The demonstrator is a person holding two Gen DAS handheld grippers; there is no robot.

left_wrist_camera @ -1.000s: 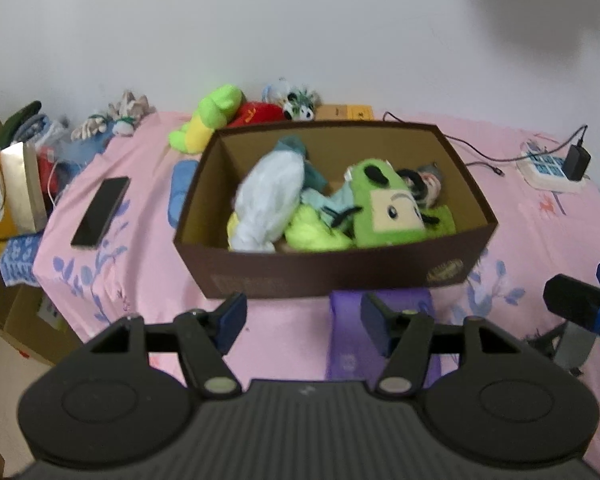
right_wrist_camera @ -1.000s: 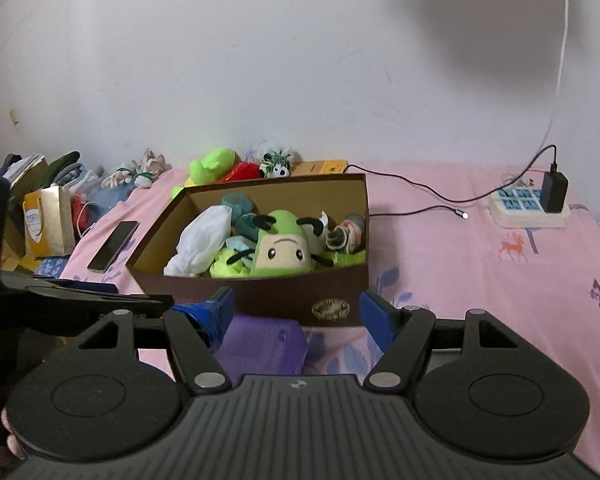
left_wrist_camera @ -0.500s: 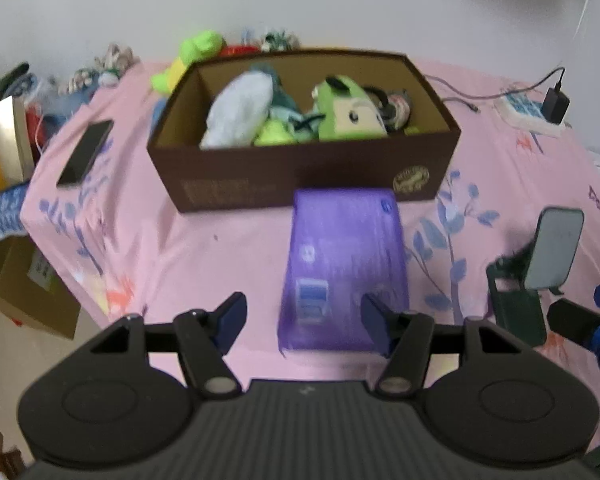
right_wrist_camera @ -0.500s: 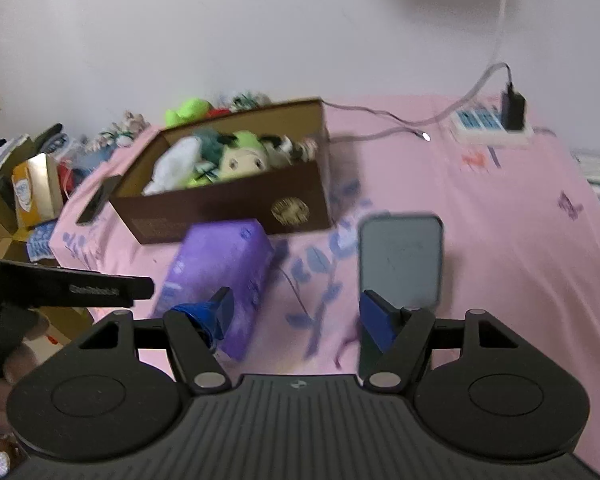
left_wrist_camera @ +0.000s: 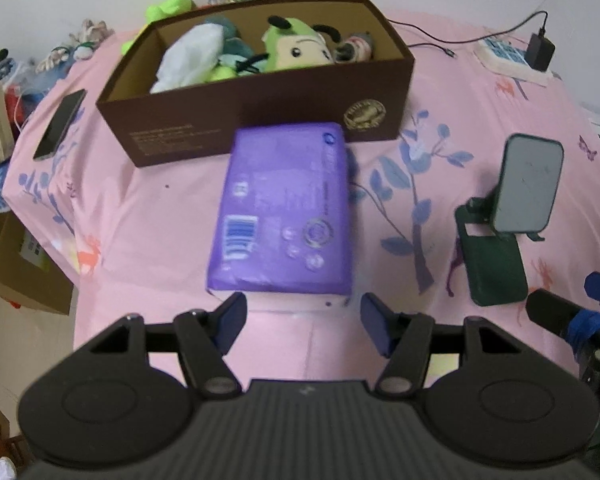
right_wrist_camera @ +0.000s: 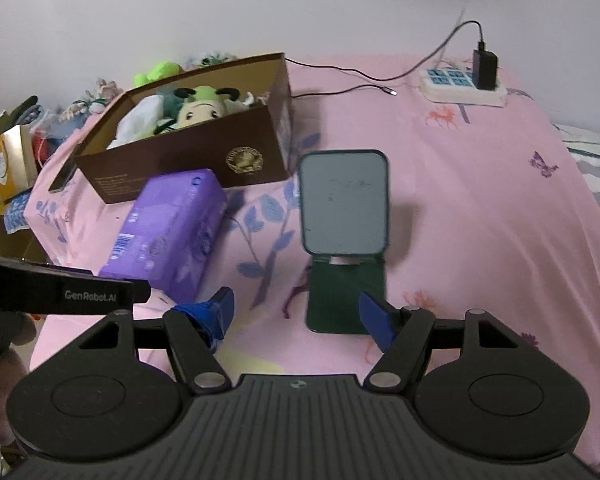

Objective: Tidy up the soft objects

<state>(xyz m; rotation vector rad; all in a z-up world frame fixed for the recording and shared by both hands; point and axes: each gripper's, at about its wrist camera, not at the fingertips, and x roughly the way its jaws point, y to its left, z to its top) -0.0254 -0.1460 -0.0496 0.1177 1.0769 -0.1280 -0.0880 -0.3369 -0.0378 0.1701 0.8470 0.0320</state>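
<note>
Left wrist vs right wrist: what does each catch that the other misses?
Left only: the black phone lying flat left of the box, clearly seen; the right gripper at frame edge. Right only: the left gripper's arm, the gold bag. Both: box of plush toys, purple pack, green stand, power strip.

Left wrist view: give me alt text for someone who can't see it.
An open left claw hovers over a pink bedsheet just short of a purple soft pack lying flat in front of a brown box filled with plush toys. A dark phone stand is to the right, a phone to the left.
</note>
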